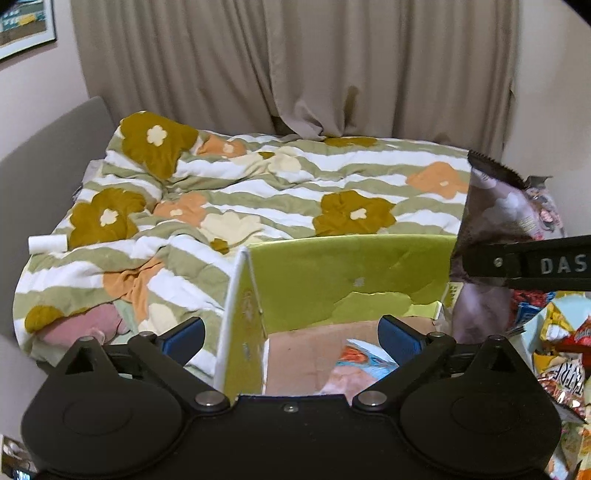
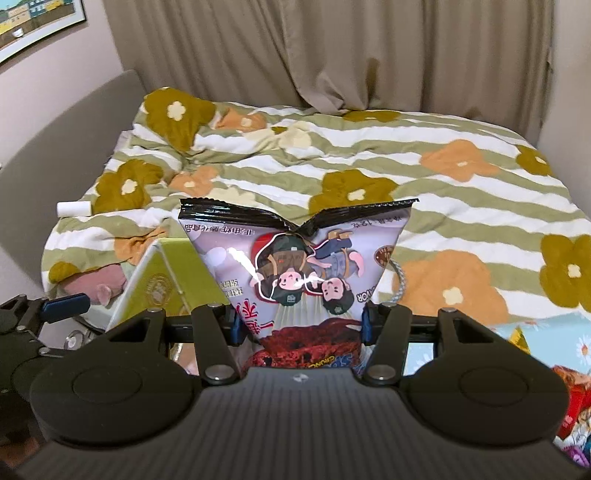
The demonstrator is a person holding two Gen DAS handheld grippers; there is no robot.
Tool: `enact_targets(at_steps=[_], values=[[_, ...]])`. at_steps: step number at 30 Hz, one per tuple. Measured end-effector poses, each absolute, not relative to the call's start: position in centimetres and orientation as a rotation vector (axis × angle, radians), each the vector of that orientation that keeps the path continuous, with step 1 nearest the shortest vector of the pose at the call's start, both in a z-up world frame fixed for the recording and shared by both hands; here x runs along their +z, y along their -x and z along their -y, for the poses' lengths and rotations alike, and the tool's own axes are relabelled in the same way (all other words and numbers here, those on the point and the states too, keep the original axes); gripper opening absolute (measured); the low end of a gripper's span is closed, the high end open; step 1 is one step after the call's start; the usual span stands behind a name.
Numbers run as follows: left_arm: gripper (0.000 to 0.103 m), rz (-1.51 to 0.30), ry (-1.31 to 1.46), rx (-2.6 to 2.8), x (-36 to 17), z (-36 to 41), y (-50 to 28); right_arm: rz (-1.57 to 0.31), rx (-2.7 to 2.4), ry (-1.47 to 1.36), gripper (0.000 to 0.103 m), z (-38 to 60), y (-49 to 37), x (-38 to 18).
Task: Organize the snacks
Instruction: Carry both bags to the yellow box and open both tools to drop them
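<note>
A bed [image 1: 258, 192] is filling most of both views, wearing a quilt [image 2: 424, 192] striped in green and white with mustard, orange and cream flowers; beige curtains [image 1: 295, 62] are hanging behind it at 12 o'clock, a grey headboard [image 1: 48, 155] is running along the 9 o'clock side, and one framed picture [image 1: 22, 29] is showing on the pale wall at 10 o'clock. One small white roll [image 1: 47, 244] is lying on the quilt's 9 o'clock edge, and something pink [image 1: 85, 325] is peeking from under it. One box with lime-green flaps [image 1: 351, 269] is standing open at the foot of the bed, showing a brown cardboard floor and one colourful packet [image 1: 354, 363] lying inside. The left hand-held gripper [image 1: 291, 332] is hovering over that box with its blue pads spread wide and nothing between them; one side flap is standing between the pads in the picture. The right hand-held gripper [image 2: 300, 325] is clamping one snack bag [image 2: 295, 266], purple with a black crimped seam and two cartoon figures printed upside down, held upright just at 3 o'clock of the box. In the left wrist view that same bag is appearing at 3 o'clock, pinched by the other tool's black finger. A heap of further snack packets [image 1: 561, 354] is lying at 4 o'clock, too jumbled to count.
</note>
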State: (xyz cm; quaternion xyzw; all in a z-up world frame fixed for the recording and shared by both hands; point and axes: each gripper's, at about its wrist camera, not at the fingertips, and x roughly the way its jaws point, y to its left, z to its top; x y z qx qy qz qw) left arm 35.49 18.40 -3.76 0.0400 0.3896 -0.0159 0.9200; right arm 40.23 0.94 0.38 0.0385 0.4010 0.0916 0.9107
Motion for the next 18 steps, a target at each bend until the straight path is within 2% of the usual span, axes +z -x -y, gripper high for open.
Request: enact_targets(at_steps=[10, 11, 14, 18], values=[[0.102, -0.796, -0.068, 0.005, -3.6, -19.0, -34.9, -0.918, 0.269, -0.082, 0.07, -2.5, -42.9, -1.6], [0.102, -0.798, -0.065, 0.007, -3.7, -19.1, -34.8, -0.927, 0.265, -0.081, 0.072, -2.6, -43.2, -2.0], [0.102, -0.803, -0.062, 0.01, -3.8, -19.1, -34.7, -0.939, 0.235, -0.051, 0.103, -2.9, -43.5, -2.8], [0.102, -0.806, -0.072, 0.014, -4.1, -19.0, -34.2, -0.919, 0.233, -0.058, 0.103, -2.6, -43.0, -3.1]])
